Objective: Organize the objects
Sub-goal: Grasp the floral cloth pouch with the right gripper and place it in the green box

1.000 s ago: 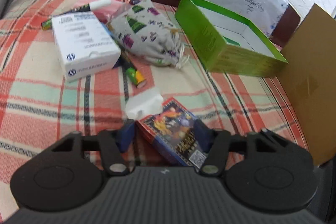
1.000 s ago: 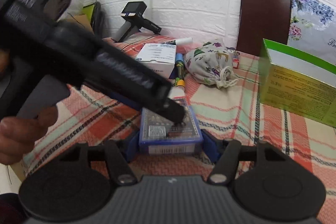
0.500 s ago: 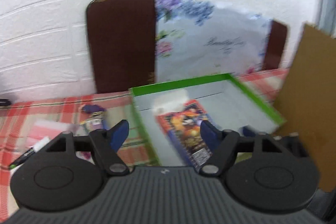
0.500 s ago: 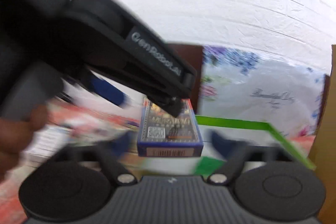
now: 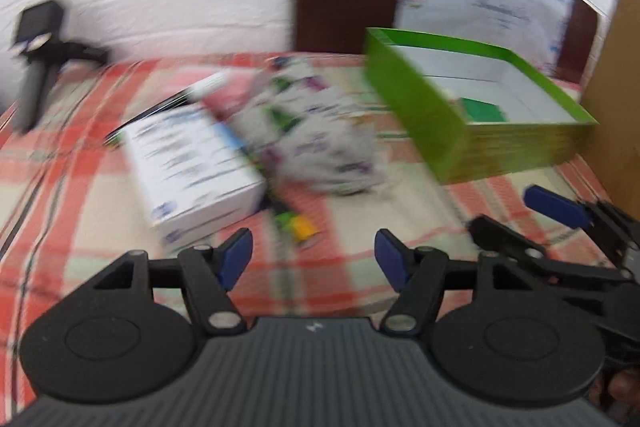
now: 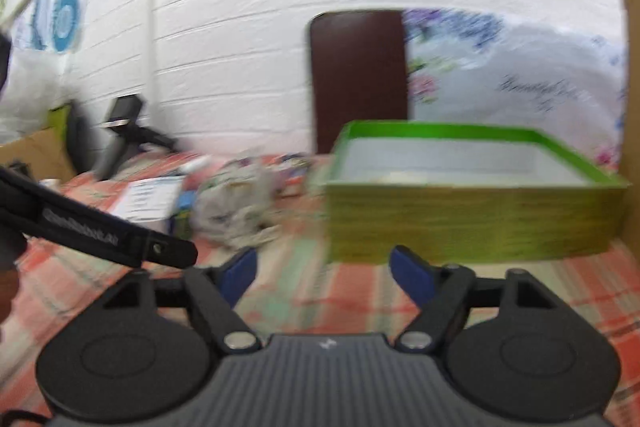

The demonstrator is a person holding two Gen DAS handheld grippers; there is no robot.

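Left tongs (image 5: 314, 259) spread w/ nothing between the blue pads, jaws closing a bit, over the checked cloth (image 5: 60, 187). Right tongs (image 6: 324, 273) also spread & empty, closing too. Just ahead of the left ones: white box (image 5: 192, 163), patterned pouch (image 5: 316, 139) beside it, markers (image 5: 294, 227) poking out between. Green tray (image 6: 472, 211) sits to the right, near a cardboard sheet (image 5: 616, 87).

Bright, motion-blurred, fisheye-warped edges
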